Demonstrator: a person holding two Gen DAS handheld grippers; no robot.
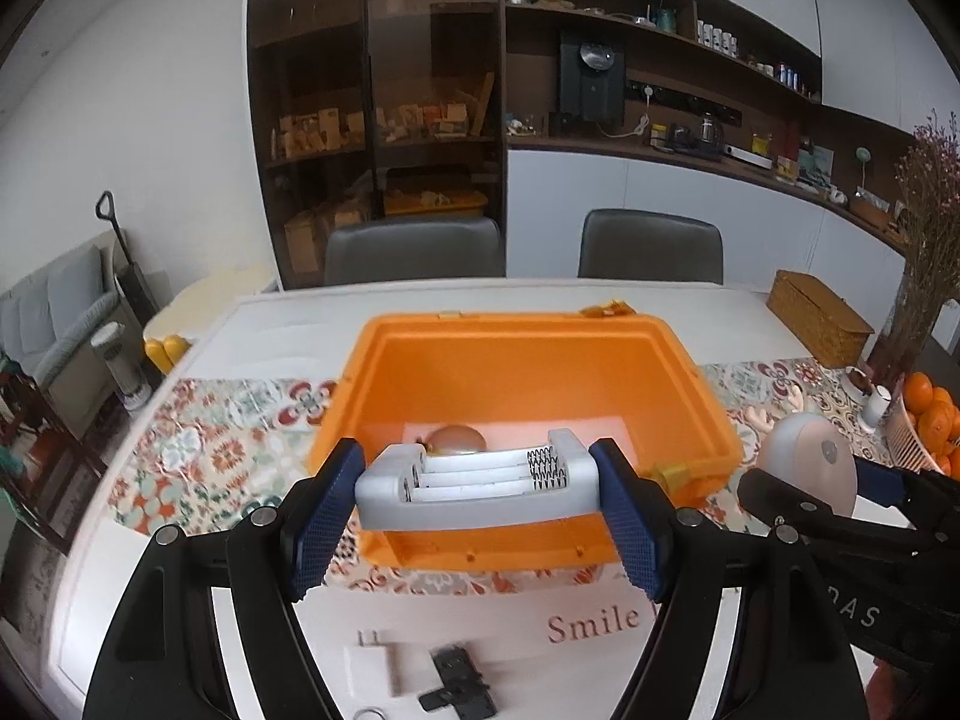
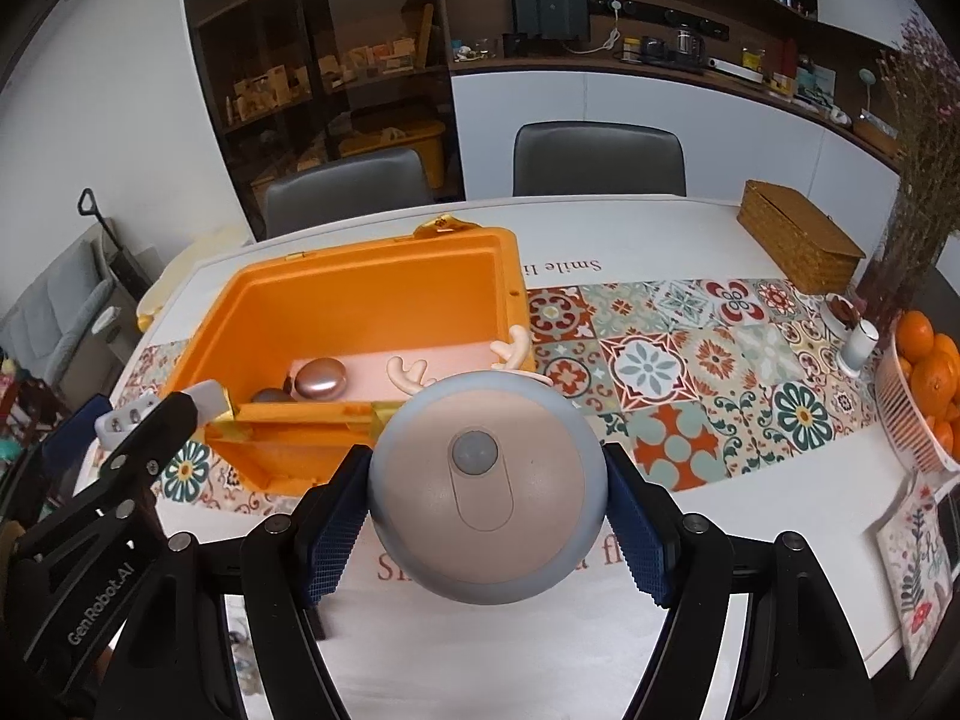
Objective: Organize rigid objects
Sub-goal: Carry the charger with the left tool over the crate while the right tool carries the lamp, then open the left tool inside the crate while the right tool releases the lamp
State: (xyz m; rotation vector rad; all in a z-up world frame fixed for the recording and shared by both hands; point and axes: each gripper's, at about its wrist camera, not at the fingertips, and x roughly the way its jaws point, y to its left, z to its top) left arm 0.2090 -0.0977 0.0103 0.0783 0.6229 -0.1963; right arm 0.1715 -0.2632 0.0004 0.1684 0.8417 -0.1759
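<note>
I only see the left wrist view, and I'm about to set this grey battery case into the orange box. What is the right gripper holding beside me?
Observer: A round grey-and-beige device with small antlers, clamped between the right gripper's pads.
Operator: What's already in the box?
Observer: Two things lie in the orange box: a shiny pink oval and a darker rounded piece beside it.
Operator: Where does my load show from there?
Observer: The battery case shows end-on at the box's near corner.
</note>
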